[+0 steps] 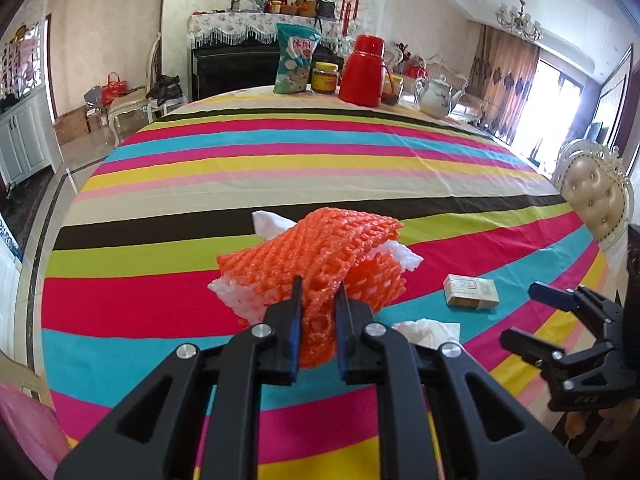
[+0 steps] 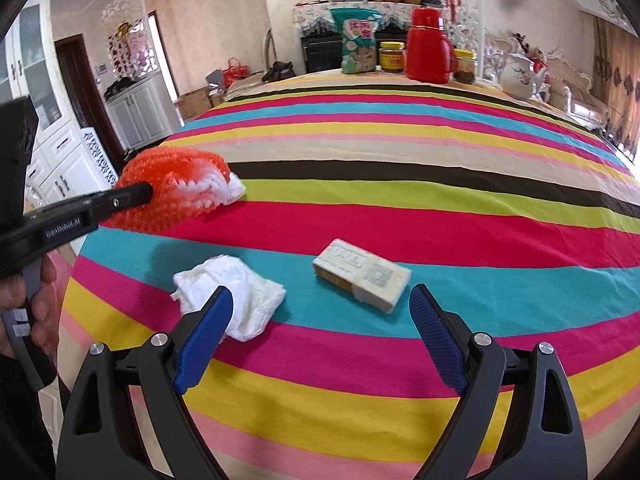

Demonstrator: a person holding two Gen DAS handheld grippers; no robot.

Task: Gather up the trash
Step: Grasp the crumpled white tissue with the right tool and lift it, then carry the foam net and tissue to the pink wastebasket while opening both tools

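Note:
My left gripper [image 1: 318, 294] is shut on an orange and white foam fruit net [image 1: 316, 252] and holds it above the striped tablecloth [image 1: 280, 152]; the net also shows at the left in the right wrist view [image 2: 176, 188]. My right gripper [image 2: 322, 300] is open and empty, low over the cloth; it shows at the right edge of the left wrist view [image 1: 520, 312]. A crumpled white tissue [image 2: 232, 292] lies by its left finger. A small cream cigarette box [image 2: 362, 274] lies just ahead between the fingers. Another white tissue [image 1: 268, 222] lies behind the net.
At the table's far edge stand a teal snack bag [image 1: 296, 60], a yellow-lidded jar [image 1: 325, 77], a red thermos [image 1: 366, 70] and a white teapot [image 1: 436, 96]. A padded chair [image 1: 596, 200] stands at the right. Pink plastic [image 1: 24, 424] shows at lower left.

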